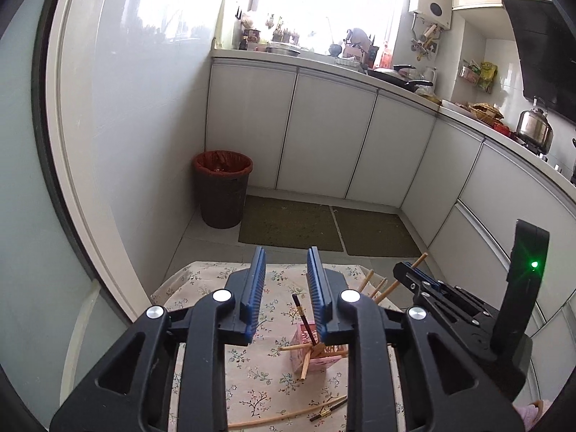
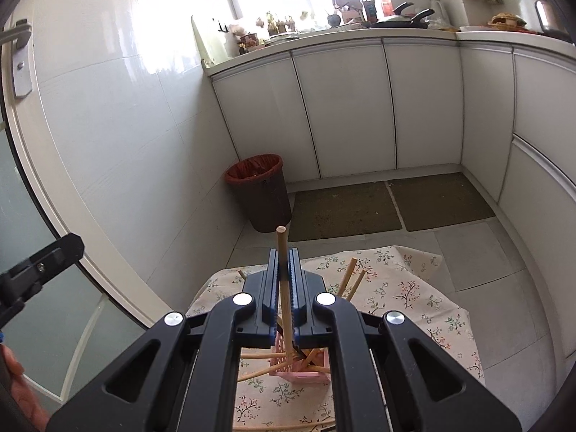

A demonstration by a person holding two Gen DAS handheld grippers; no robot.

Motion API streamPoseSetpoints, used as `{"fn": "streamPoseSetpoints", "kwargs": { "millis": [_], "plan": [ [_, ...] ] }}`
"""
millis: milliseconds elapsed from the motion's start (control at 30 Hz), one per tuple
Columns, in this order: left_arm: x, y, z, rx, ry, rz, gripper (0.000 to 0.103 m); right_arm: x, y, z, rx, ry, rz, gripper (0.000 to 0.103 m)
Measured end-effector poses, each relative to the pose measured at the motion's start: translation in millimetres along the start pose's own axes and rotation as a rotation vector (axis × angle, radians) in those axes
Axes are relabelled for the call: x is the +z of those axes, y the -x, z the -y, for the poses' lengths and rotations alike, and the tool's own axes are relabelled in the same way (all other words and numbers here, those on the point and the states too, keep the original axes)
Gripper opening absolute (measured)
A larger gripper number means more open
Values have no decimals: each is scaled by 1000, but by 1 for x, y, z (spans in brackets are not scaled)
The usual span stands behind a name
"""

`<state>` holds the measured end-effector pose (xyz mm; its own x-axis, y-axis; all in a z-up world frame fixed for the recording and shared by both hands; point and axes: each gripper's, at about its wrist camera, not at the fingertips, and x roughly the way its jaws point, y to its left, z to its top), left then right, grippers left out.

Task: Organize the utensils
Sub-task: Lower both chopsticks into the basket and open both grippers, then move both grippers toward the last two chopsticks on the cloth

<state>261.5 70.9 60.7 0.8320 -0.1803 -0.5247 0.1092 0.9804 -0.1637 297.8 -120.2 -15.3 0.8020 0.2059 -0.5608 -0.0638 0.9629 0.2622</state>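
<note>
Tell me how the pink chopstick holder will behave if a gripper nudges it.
The pink holder looks like thin, perforated plastic, so probably light and apt to slide on the floral cloth. Chopsticks lean out over its rim, so a push may well tip it.

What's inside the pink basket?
Chopsticks stick out of the pink basket, some poking through its holes. Its bottom is hidden by the left hand-held gripper.

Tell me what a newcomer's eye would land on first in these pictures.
First, the right gripper, shut on a pale wooden chopstick that stands upright above the pink holder on the floral tablecloth. Next, the left gripper, jaws apart with nothing between them, over the same holder. Behind, a dark bin with a red liner stands by the white cabinets.
</note>
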Motion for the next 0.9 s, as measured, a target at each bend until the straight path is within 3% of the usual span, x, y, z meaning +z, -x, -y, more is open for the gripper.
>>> {"fn": "streamPoseSetpoints", "kwargs": {
  "millis": [33, 100, 167, 300, 433, 500, 600, 733, 900],
  "plan": [
    [-2, -3, -2, 7, 5, -14, 29, -3, -6, -2, -11, 2, -12, 7],
    [-6, -7, -7, 27, 13, -34, 33, -7, -10, -2, -41, 1, -22, 26],
    [-8, -5, -10, 45, 14, -39, 34, -10, -1, -3, -76, 8, -10, 36],
    [-14, 7, -7, 54, 16, -37, 49, -13, 26, -10, -140, 59, -1, 39],
    [-26, 24, 3, 80, -3, -18, 70, -19, 62, -11, -184, 63, 25, 51],
    [-35, 30, 7, 85, -5, -26, 76, -25, 82, -9, -200, 45, 38, 72],
    [-50, 41, 12, 92, -5, -35, 81, -38, 112, -2, -244, 9, 74, 84],
    [-68, 54, 19, 79, -3, -50, 88, -52, 136, 7, -314, -10, 69, 90],
    [-89, 67, 36, 86, -57, -63, 96, -72, 157, 22, -342, -68, 42, 97]
  ]
}}
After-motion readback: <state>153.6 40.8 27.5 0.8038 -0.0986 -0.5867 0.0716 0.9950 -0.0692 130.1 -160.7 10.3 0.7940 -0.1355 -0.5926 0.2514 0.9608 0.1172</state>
